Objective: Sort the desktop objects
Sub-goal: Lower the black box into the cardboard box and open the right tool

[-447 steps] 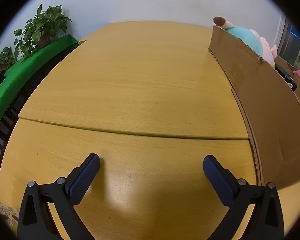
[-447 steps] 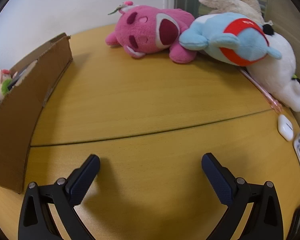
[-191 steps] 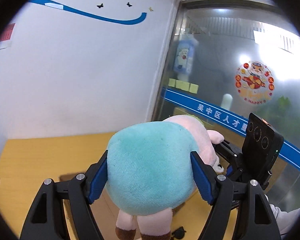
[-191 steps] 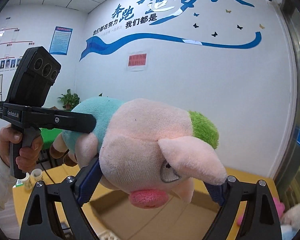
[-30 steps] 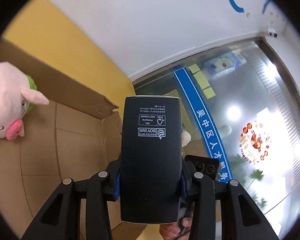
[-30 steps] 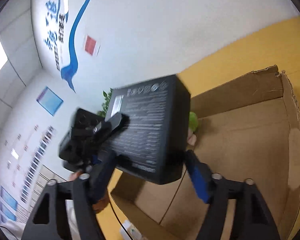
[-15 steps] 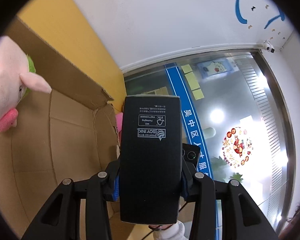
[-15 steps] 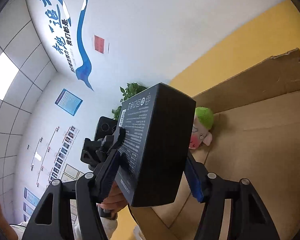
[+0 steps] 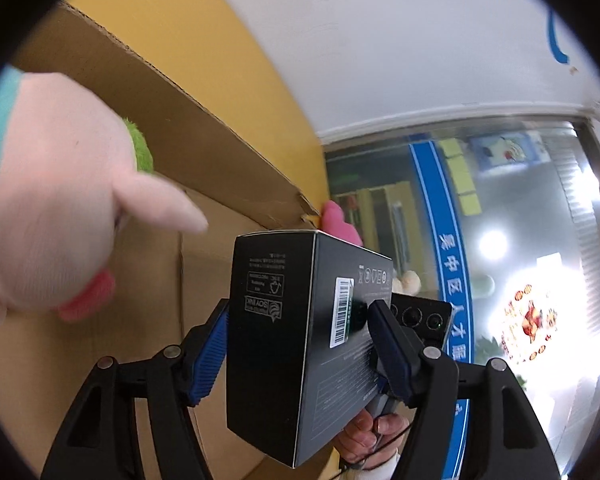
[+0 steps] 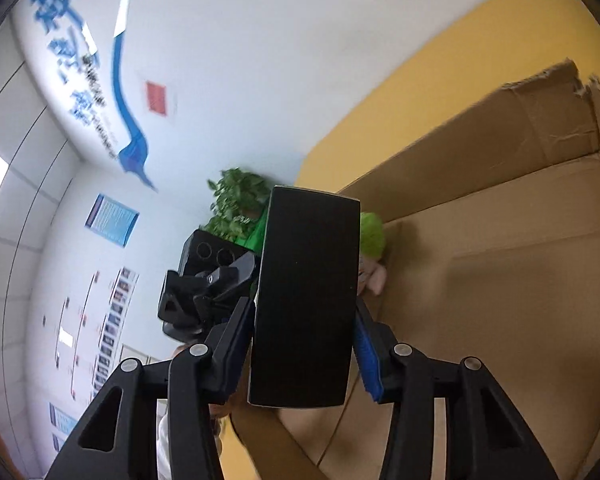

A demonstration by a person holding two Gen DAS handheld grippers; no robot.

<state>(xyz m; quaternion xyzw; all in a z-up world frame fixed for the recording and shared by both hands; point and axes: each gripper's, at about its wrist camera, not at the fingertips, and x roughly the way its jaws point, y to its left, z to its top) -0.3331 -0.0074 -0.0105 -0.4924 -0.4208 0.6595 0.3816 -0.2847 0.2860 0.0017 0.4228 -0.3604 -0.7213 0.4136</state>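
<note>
Black box (image 9: 300,344), printed retail carton with barcode label, is held in the air above the open cardboard box (image 9: 148,92), between both tools at once. Left gripper (image 9: 300,344): jaws opening; its blue pads flank the carton, the left pad looks just clear of the carton's face, and the right pad seems to touch the labelled side, so this hold reads as being let go. Right gripper (image 10: 306,340): jaws closing, with the carton's narrow dark face between the pads and both pads at or against its sides; I take this one as carrying the load. In the right wrist view the other tool's black body sits just behind the carton, and in the left wrist view a hand (image 9: 374,432) shows under it. Plush pig (image 9: 60,216), pink with a green tuft, already lies inside the cardboard box against its far wall. A pink plush (image 9: 340,224) peeks over the torn corner, outside on the yellow bench (image 9: 220,52). Potted plant (image 10: 240,204) beyond. Progress, as judged: one toy sorted, the carton over the box but not set down, at least the pink plush left.
</note>
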